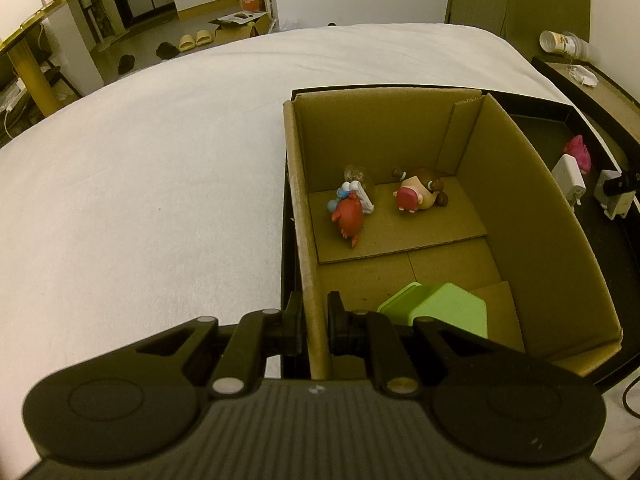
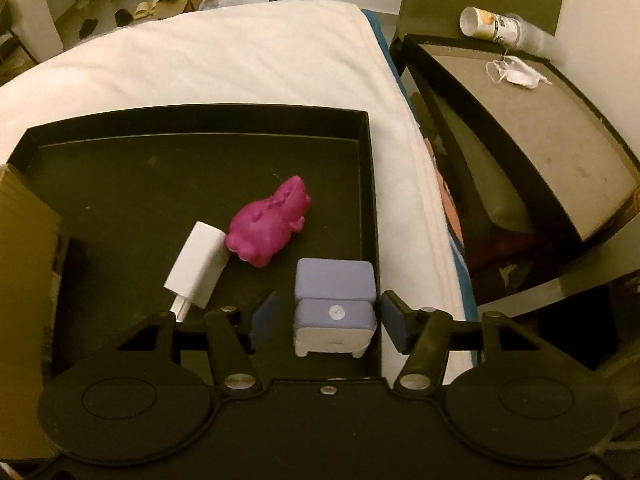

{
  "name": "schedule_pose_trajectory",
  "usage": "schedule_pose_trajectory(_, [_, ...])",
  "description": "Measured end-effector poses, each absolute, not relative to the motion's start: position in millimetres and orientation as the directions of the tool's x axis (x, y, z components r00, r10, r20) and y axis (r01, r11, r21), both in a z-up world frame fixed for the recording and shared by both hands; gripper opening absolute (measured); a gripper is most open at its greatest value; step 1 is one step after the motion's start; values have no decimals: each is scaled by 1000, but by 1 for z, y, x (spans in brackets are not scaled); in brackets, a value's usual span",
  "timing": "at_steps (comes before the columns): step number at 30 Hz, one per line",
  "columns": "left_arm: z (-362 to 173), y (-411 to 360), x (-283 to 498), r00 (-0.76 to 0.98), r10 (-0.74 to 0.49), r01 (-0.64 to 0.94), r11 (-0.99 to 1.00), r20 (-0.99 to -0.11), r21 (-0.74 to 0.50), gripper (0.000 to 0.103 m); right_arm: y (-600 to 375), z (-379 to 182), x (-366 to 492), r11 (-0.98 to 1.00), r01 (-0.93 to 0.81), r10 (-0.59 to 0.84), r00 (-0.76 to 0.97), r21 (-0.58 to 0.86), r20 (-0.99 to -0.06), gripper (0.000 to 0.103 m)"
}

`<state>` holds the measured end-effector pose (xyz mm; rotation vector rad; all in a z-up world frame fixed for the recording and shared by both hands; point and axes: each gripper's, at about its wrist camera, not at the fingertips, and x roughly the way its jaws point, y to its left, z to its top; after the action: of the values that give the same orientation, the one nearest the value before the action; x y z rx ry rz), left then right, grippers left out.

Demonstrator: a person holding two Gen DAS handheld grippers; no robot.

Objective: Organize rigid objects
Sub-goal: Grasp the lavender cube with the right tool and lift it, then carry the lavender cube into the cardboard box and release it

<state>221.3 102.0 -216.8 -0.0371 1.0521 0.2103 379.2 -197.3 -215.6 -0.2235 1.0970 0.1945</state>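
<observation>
Left gripper point(image 1: 314, 326): fingers pinched on the left wall of the cardboard box point(image 1: 520, 216), one finger outside, one inside. Box bottom near the fingers is partly blocked by the gripper body.

Inside the box, far end: a red rounded figurine point(image 1: 347, 216) lying against a small white-and-blue piece point(image 1: 358, 194); details too small to make out. Beside it a brown-and-pink cartoon figure point(image 1: 418, 194) on its side. Near end: a matte green blocky piece point(image 1: 440, 306), lower part hidden behind the right finger. Box is plain corrugated board, open top, loose flaps on the floor.

Right gripper point(image 2: 326, 322): fingers spread, blue pads either side of a lavender boxy toy point(image 2: 336, 300) with white base and short feet; gap visible on both sides, not touching. Toy sits in the near right corner of the black tray point(image 2: 200, 120), close to its right wall.

Also in the tray: a magenta rubbery animal figure point(image 2: 270, 226), bumpy back, touching a white smooth charger point(image 2: 198, 270) whose plug end is partly hidden behind the left finger linkage. In the left wrist view these show only as slivers past the box wall.

Tray and box rest on a bed point(image 2: 220, 60) with a white textured cover. Nightstand point(image 2: 540, 128) right of the bed: a tipped paper cup point(image 2: 490, 26) and a crumpled face mask point(image 2: 516, 72). Floor clutter in the background is too small to make out.
</observation>
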Motion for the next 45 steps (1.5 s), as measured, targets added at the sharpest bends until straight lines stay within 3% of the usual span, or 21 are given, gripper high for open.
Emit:
schedule_pose_trajectory(4, [-217, 102, 221, 478, 154, -192, 979, -865, 69, 11, -200, -213, 378, 961, -266, 48, 448, -82, -893, 44])
schedule_pose_trajectory(16, [-216, 103, 221, 478, 155, -191, 979, -864, 70, 11, -200, -203, 363, 956, -293, 110, 441, -27, -891, 44])
schedule_pose_trajectory(45, [-216, 104, 220, 480, 155, -191, 979, -863, 70, 11, -137, -122, 331, 866, -496, 334, 492, 56, -804, 44])
